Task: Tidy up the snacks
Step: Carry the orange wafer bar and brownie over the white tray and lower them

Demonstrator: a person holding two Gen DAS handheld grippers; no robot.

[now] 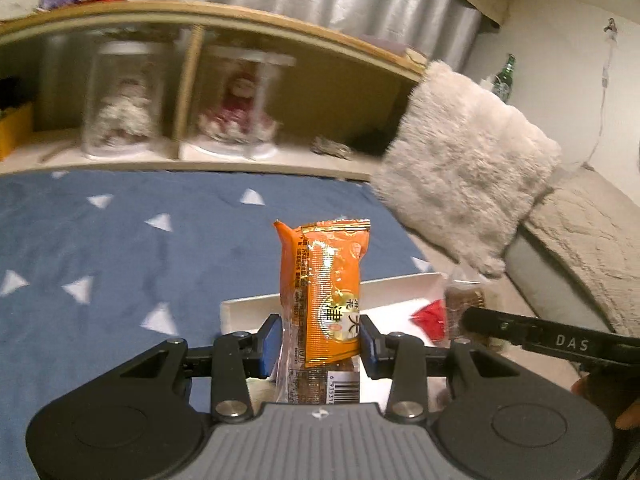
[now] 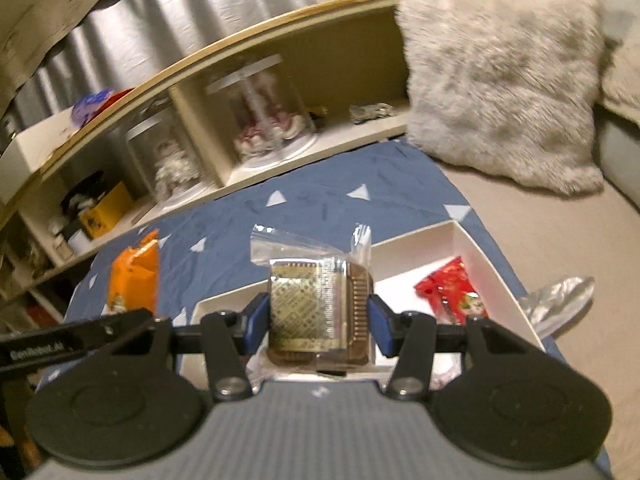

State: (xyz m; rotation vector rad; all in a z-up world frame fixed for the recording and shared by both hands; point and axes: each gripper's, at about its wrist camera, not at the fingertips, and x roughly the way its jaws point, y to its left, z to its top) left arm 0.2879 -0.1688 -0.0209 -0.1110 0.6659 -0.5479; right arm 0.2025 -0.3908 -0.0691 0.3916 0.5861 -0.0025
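Left gripper (image 1: 320, 344): fingers are clamping the orange snack packet (image 1: 326, 292), hovering over the white box (image 1: 248, 308).
Right gripper (image 2: 318, 320): fingers are squeezing the clear-wrapped brown cake (image 2: 320, 304) above the same box.
Orientation: both packets are standing upright, long axes vertical.
Box contents: a red packet (image 2: 450, 288) is lying inside.
Setting: blue triangle-patterned bedspread (image 1: 120, 240), fluffy pillow (image 2: 500, 72), wooden shelf (image 1: 200, 16) behind.
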